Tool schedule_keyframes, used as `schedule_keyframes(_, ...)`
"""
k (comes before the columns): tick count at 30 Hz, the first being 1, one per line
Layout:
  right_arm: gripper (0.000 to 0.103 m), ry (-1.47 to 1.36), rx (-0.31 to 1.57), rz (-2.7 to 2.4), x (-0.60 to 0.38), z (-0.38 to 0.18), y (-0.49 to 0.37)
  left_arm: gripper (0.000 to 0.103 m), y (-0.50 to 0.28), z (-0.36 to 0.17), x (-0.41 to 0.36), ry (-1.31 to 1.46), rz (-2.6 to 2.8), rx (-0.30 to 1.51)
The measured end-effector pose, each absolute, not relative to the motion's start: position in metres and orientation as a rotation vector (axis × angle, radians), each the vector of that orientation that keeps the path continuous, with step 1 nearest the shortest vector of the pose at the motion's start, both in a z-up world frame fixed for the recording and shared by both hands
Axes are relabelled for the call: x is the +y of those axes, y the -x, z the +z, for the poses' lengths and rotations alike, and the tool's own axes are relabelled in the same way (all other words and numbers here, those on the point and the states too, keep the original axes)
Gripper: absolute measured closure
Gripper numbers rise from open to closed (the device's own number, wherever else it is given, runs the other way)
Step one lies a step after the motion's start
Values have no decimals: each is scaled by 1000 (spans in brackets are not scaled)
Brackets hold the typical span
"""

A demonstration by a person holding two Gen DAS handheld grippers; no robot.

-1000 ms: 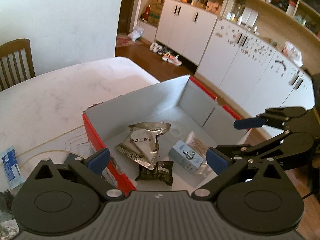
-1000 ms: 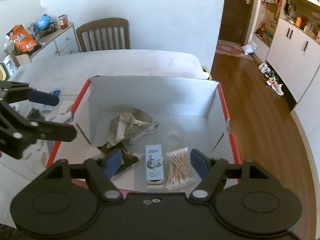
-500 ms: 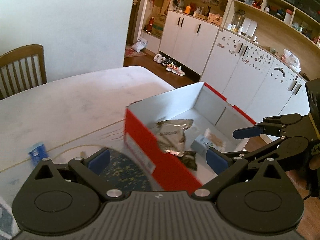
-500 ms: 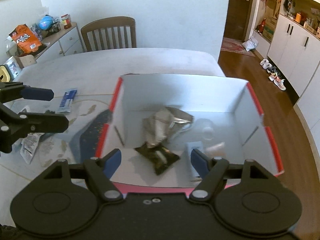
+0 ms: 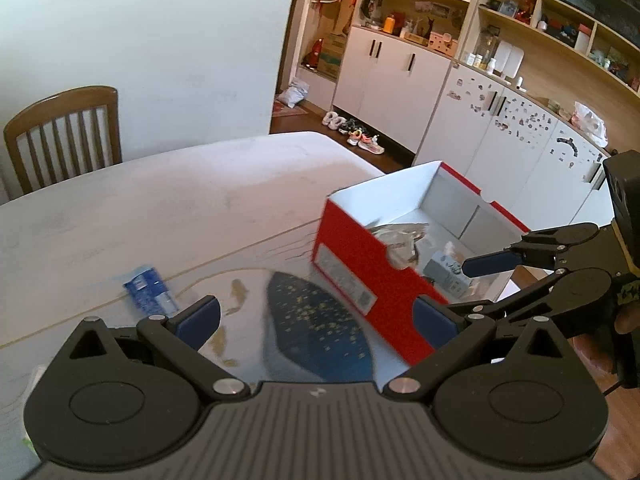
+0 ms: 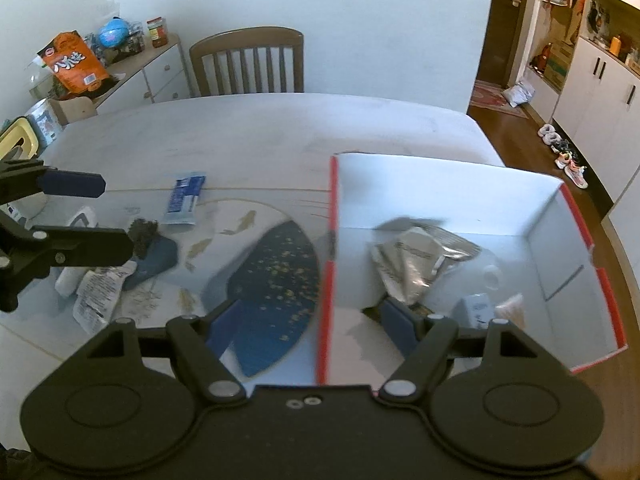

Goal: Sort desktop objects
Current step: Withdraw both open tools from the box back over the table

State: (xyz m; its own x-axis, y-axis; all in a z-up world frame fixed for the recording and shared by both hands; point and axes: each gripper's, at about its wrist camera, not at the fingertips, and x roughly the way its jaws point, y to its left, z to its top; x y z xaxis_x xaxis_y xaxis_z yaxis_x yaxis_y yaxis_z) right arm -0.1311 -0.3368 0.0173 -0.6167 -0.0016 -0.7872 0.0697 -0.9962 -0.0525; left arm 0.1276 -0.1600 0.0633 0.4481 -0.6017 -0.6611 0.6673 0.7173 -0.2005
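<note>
A red cardboard box (image 5: 352, 256) with a white inside stands on the white table (image 5: 160, 200); it also shows in the right wrist view (image 6: 326, 280). In it lie a silver foil packet (image 6: 416, 260), a small blue-grey carton (image 6: 476, 308) and cotton swabs (image 6: 510, 308). A blue sachet (image 6: 184, 198) lies left of the box, also in the left wrist view (image 5: 150, 294). A white sachet (image 6: 98, 294) and a dark bundle (image 6: 144, 232) lie further left. My left gripper (image 5: 316, 314) is open and empty over the table. My right gripper (image 6: 312, 320) is open and empty above the box's left wall.
A dark blue fan-shaped mat print (image 6: 272, 280) lies between box and sachets. A wooden chair (image 6: 248, 60) stands behind the table. A sideboard with snacks (image 6: 72, 66) is at far left. White cabinets (image 5: 500, 140) and wooden floor (image 6: 520, 128) lie to the right.
Both grippers have swung left, away from over the box; the box now sits to the right in both views and the loose sachets on the table have come into sight.
</note>
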Motion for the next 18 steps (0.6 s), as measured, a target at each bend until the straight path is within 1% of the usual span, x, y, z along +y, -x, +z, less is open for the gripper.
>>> schedule_keyframes(18, 27, -1354, 165, -2696, -409, -4, 161, 0, -139, 38, -73, -59, -667, 782)
